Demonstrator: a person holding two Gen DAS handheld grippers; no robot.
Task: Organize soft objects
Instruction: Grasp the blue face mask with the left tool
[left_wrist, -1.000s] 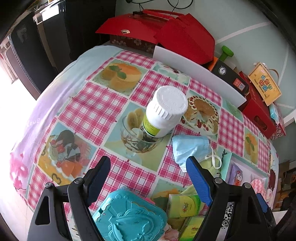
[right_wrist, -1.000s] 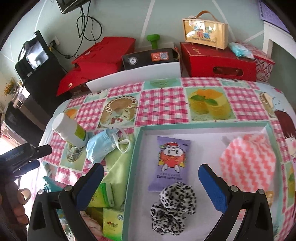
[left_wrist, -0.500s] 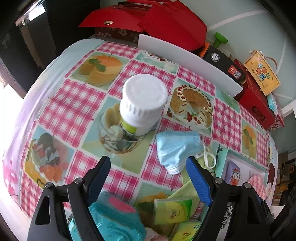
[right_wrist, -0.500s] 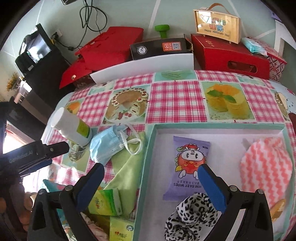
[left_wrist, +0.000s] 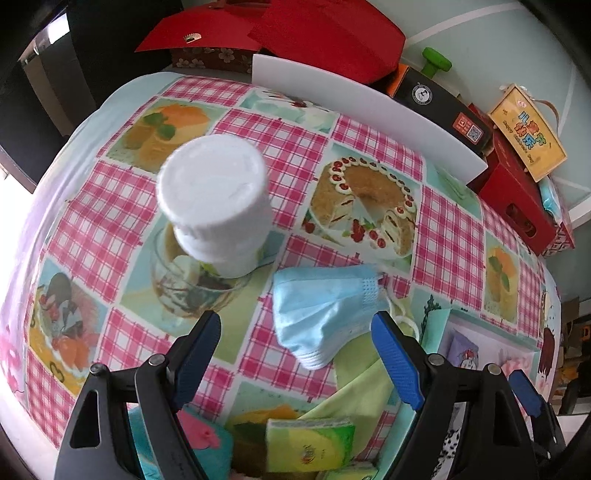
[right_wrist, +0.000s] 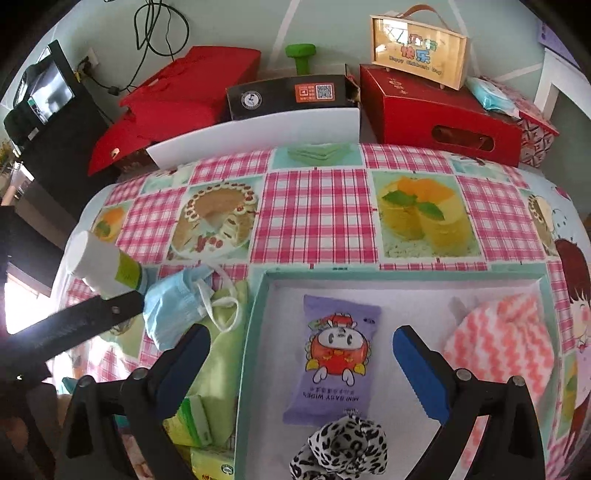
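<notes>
Right now my left gripper (left_wrist: 295, 350) stands wide with nothing between its blue pads, low in the left wrist frame. Just above its right pad lies the blue face mask (left_wrist: 325, 314), crumpled on the checked tablecloth (left_wrist: 314, 140), its white ear loops trailing to the right. Under the mask's lower edge spreads a green cloth (left_wrist: 358, 384), and a green tissue pack (left_wrist: 310, 443) sits at the bottom centre. Left of centre stands a white-capped bottle (left_wrist: 214, 199), blurred, close to the mask but apart from it.

My right gripper (right_wrist: 301, 350) is also spread wide and empty, low in the right wrist frame. Between its pads, farther off, I see the teal tray (right_wrist: 255, 317) holding a purple wipes pack (right_wrist: 332, 358), a leopard-print scrunchie (right_wrist: 343, 450) at the bottom edge, and a pink zigzag cloth (right_wrist: 498, 343) at right. Left of the tray the mask rests on the green cloth, with one black finger of the left gripper reaching in from the left edge beside the bottle. Red boxes (right_wrist: 436, 110) line the top of the frame.
</notes>
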